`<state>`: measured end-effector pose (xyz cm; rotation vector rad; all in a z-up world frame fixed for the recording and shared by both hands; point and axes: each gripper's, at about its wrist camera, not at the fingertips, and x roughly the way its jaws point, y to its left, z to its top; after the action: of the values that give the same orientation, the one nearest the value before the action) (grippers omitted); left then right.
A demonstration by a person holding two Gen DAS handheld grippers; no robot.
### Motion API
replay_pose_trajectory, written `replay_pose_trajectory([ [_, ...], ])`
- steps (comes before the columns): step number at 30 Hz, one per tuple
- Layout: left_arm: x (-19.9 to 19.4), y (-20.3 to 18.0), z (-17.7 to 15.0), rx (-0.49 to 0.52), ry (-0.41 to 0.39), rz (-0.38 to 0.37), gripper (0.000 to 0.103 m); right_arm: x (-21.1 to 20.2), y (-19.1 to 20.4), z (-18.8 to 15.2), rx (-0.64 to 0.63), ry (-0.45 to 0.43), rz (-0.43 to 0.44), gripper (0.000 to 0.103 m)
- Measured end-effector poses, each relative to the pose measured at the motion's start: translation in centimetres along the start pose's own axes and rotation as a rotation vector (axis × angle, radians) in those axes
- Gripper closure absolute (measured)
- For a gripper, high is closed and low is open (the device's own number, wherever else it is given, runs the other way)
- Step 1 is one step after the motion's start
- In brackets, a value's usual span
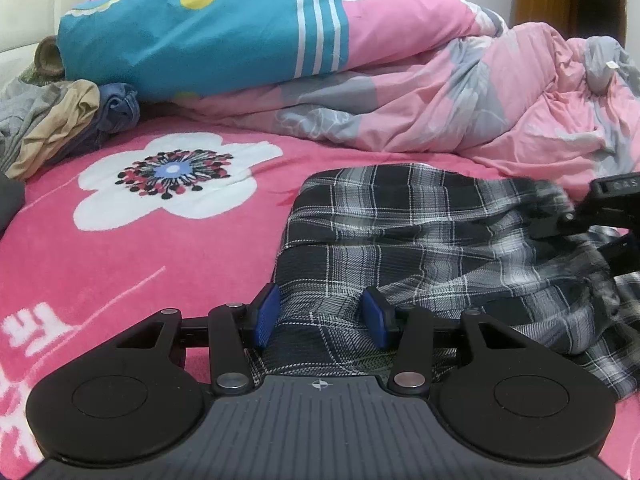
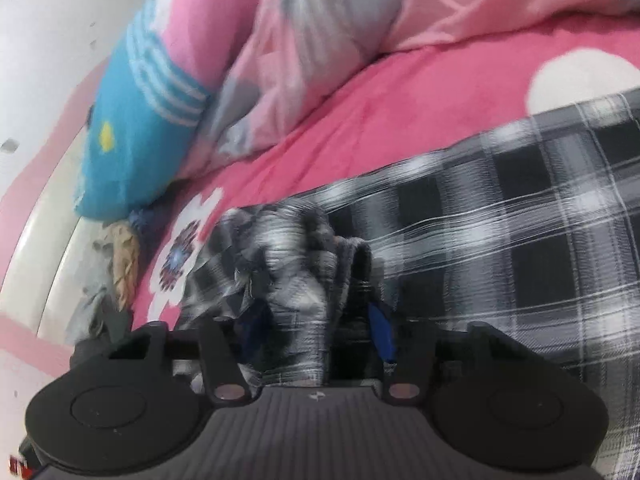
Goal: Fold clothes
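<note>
The left tongs (image 1: 320, 316) grip the plaid garment (image 1: 420, 248) on the pink bed (image 1: 140, 264). The right tongs (image 2: 316, 328) hold bunched plaid cloth. A crumpled quilt (image 1: 460, 112) and blue pillow (image 1: 192, 36) fill the upper frame; loose clothes (image 1: 60, 120) lie upper left.

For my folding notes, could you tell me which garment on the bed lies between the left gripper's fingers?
The black-and-white plaid garment; the tan, grey and blue clothes sit bunched far off beside the blue pillow.

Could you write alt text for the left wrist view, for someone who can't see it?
A black-and-white plaid garment lies rumpled on a pink flowered bedspread, its near edge between the blue pads of the left gripper. The right gripper enters at right; a pink quilt is heaped behind.
</note>
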<state>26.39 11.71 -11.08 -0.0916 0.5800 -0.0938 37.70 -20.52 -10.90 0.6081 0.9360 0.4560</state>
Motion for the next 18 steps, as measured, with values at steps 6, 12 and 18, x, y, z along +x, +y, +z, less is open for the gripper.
replay_pose_trajectory([
  [6,0.1,0.1,0.0,-0.002,0.002,-0.001,0.058,-1.4,0.4,-0.5,-0.038,-0.027,-0.006,0.056],
  [12,0.0,-0.1,-0.1,-0.001,0.000,0.003,0.057,0.9,-0.6,-0.4,0.016,-0.007,0.000,0.039],
  [18,-0.1,0.2,0.0,-0.016,-0.009,-0.009,0.057,1.1,0.5,-1.0,-0.034,-0.030,-0.005,0.066],
])
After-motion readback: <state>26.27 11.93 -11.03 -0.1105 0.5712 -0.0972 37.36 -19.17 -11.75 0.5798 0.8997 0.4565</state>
